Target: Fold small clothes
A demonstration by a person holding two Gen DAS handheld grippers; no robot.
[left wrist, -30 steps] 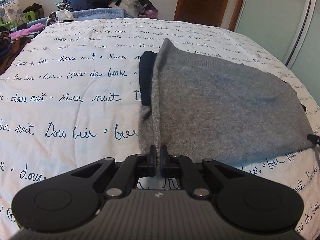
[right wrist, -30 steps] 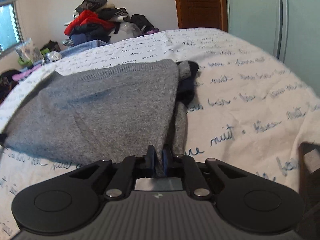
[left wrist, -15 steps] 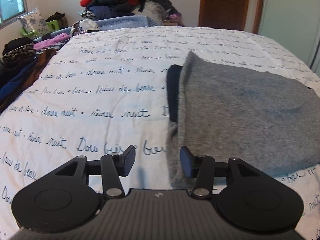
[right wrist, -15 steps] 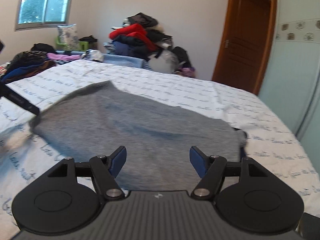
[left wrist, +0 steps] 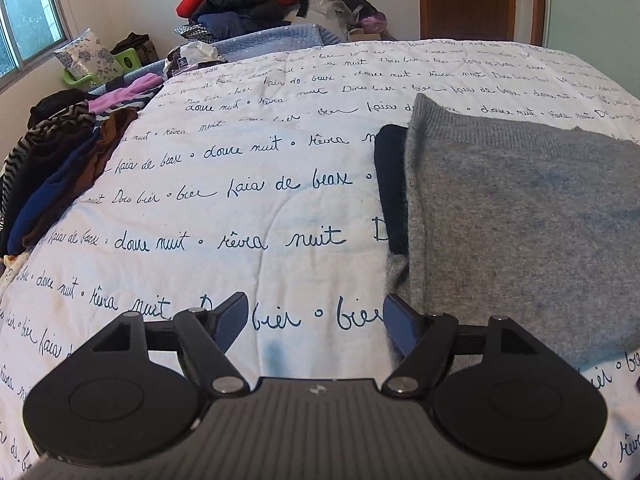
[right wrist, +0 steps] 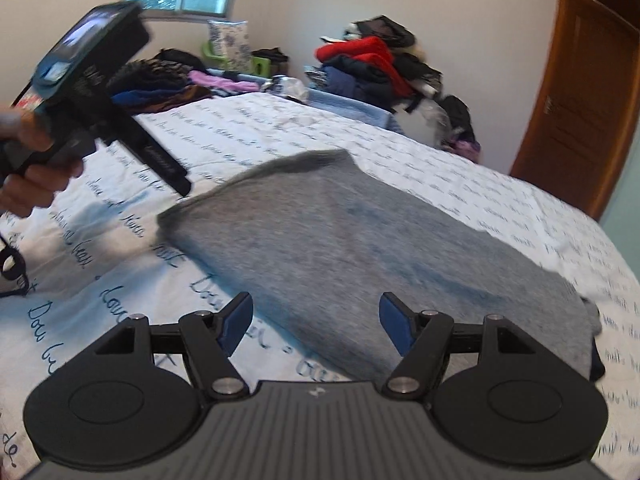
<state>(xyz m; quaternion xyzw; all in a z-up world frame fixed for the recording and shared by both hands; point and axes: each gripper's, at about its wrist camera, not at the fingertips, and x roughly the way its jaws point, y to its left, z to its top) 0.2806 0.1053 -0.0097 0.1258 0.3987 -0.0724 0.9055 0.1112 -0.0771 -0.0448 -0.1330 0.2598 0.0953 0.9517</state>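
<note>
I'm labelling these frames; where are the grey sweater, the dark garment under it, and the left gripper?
grey sweater (left wrist: pixel 520 220): left wrist view, middle of its top layer.
dark garment (left wrist: pixel 391 184): left wrist view, exposed strip.
left gripper (left wrist: pixel 316 322): left wrist view, between its open fingertips.

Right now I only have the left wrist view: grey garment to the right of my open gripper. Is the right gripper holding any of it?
Observer: No. The right gripper is open, above the near edge of the grey garment, nothing between its fingers.
Operator: Can you see my left gripper from there?
Observer: Yes, the left gripper shows in the right wrist view, held in a hand off the garment's far corner, over the bedspread.
Operator: Is the whole garment lying down?
Observer: It lies flat as a folded panel; a bit of dark fabric peeks out beneath its right end.
</note>
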